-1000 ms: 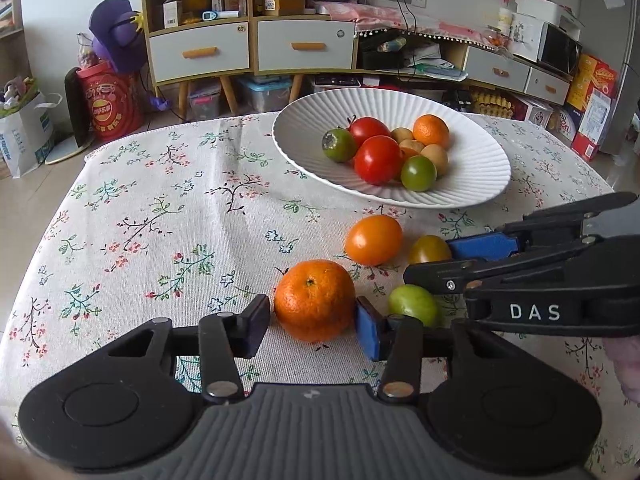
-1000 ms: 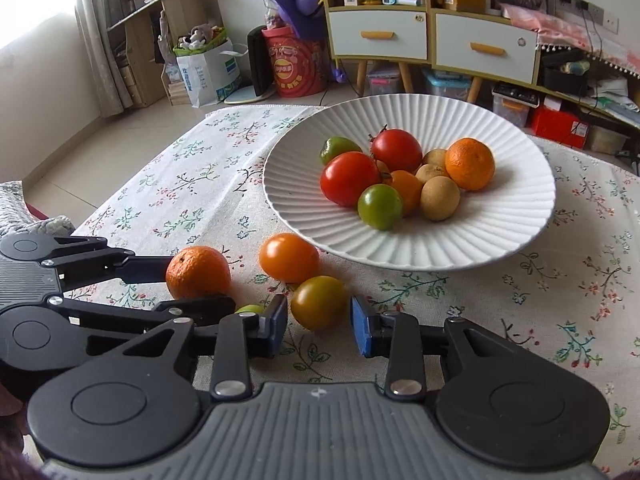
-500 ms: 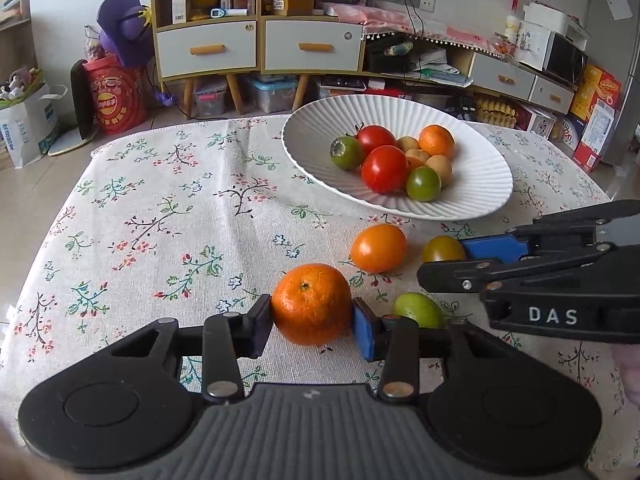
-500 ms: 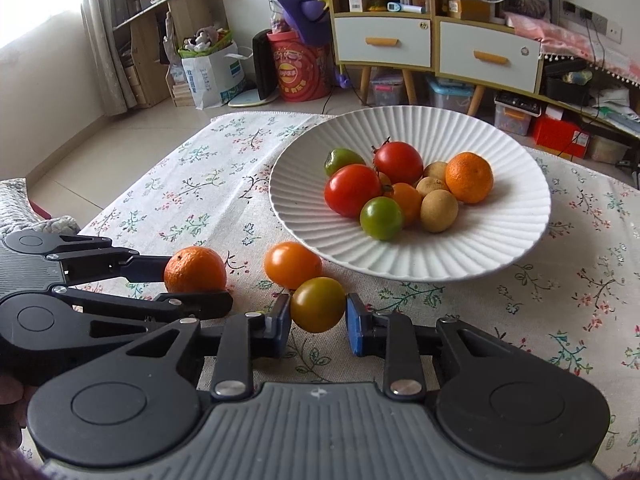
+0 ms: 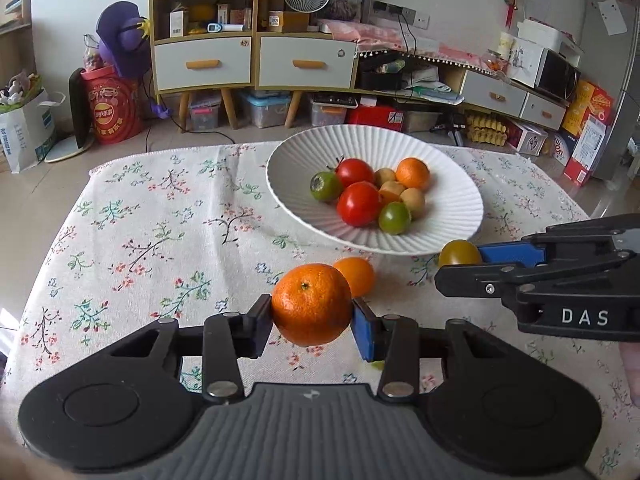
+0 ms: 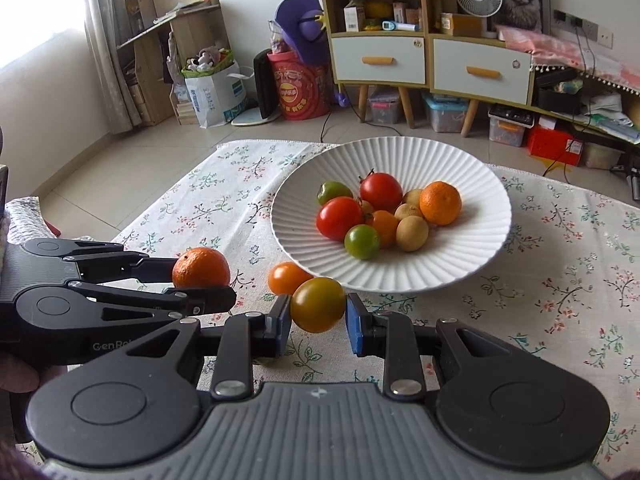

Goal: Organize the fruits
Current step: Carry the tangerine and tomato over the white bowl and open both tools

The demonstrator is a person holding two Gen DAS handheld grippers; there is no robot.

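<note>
My left gripper [image 5: 312, 322] is shut on an orange mandarin [image 5: 311, 304] and holds it above the floral cloth. My right gripper [image 6: 318, 322] is shut on a yellow-green tomato [image 6: 318, 304], also lifted, near the plate's front rim. The white ribbed plate [image 5: 452, 220] holds several tomatoes, a mandarin and small tan fruits. An orange tomato [image 5: 356, 276] lies on the cloth in front of the plate. A sliver of a green fruit [image 5: 377, 365] shows behind my left finger. The right gripper shows in the left wrist view [image 5: 460, 268]; the left gripper shows in the right wrist view [image 6: 200, 280].
The table carries a floral cloth [image 5: 160, 232] whose far edge lies just beyond the plate. Behind it stand a drawer cabinet [image 5: 256, 64], a red bin [image 5: 116, 108] and cluttered shelves.
Both grippers have closed on their fruits and lifted them off the cloth toward the plate. The green fruit on the cloth is now almost hidden behind my left finger.
</note>
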